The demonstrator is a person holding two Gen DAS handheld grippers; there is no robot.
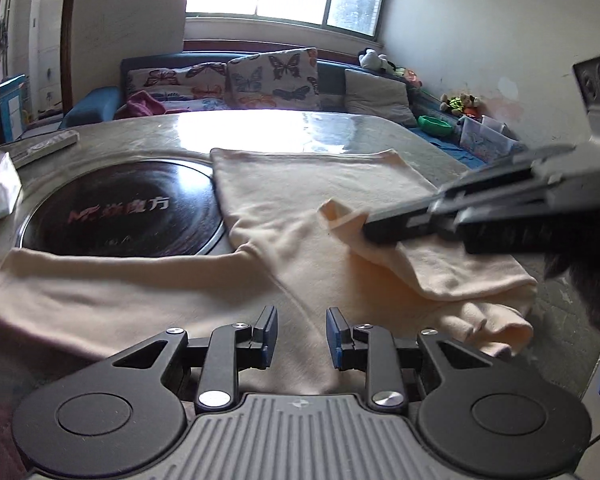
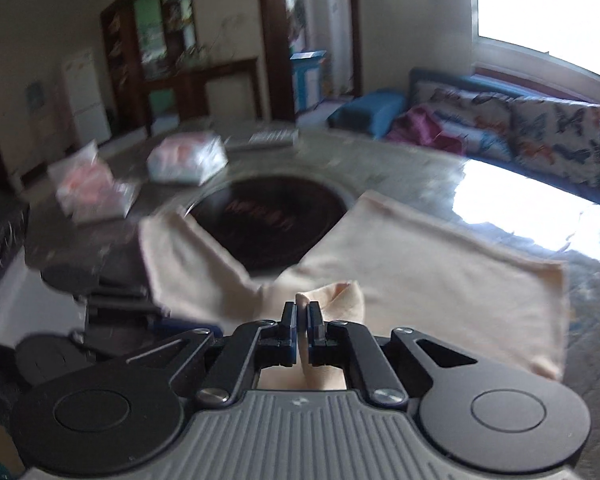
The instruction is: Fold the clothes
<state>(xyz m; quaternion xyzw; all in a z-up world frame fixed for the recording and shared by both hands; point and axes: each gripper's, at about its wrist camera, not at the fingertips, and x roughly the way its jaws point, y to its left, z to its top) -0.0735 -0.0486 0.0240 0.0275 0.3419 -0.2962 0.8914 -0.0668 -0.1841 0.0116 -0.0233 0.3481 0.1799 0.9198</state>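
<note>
My right tongs [image 2: 302, 318] pinch a sleeve [image 2: 336, 296] of the garment [image 1: 308, 200]; my left tongs [image 1: 301, 334] gape empty. Right view blurred; counter [image 1: 148, 136] partly cut off.

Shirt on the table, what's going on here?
A person with a claw in each hand is folding a cream shirt spread on a table. The right claw is shut on the cuff of one sleeve, which lies across the body of the shirt. The left claw hangs open over the near part of the shirt, gripping nothing. The other sleeve lies stretched out to the side, partly over a dark round hob.
</note>
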